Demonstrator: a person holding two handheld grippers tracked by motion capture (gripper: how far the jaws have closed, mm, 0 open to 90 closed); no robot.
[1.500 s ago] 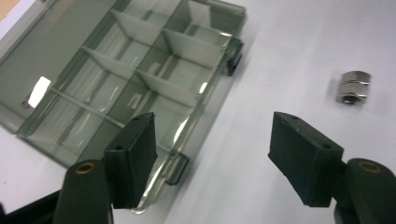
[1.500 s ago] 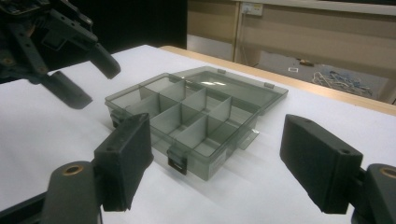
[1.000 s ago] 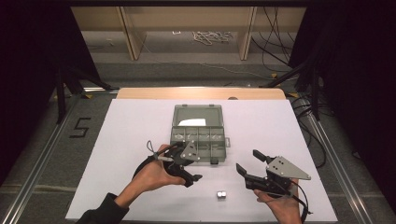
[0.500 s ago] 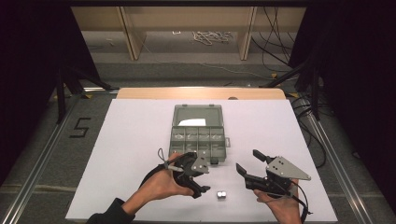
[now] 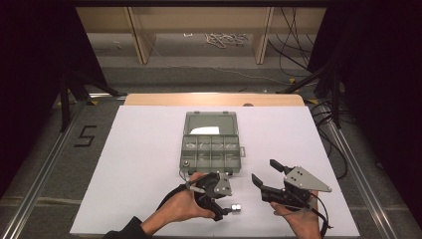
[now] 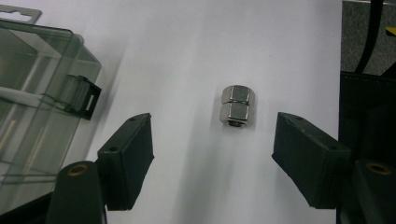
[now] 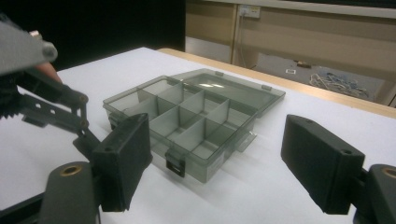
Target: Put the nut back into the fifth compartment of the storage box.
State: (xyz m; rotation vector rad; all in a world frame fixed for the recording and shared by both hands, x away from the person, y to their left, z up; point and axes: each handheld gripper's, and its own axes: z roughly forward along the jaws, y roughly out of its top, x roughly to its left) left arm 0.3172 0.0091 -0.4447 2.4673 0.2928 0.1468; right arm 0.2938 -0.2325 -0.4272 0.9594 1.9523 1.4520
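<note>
A small silver hex nut (image 5: pixel 236 206) (image 6: pixel 237 106), which looks like two nuts stacked, lies on the white table near the front edge. My left gripper (image 5: pixel 226 205) (image 6: pixel 212 121) hangs low over it, open, with a jaw on each side and the nut just beyond the fingertips, untouched. A clear grey compartment box (image 5: pixel 211 149) (image 7: pixel 187 121) sits open mid-table, its lid folded back. My right gripper (image 5: pixel 266 172) (image 7: pixel 215 122) stands open and empty to the right of the nut, pointed at the box.
The white sheet (image 5: pixel 144 164) covers the table, with a wooden strip (image 5: pixel 214 99) along the far edge. The box's front corner and latch (image 6: pixel 81 95) lie close to my left jaw. Cables (image 5: pixel 224 39) lie on the floor beyond the table.
My left gripper has moved right and down, from the box's front edge to the nut. The right gripper has stayed still.
</note>
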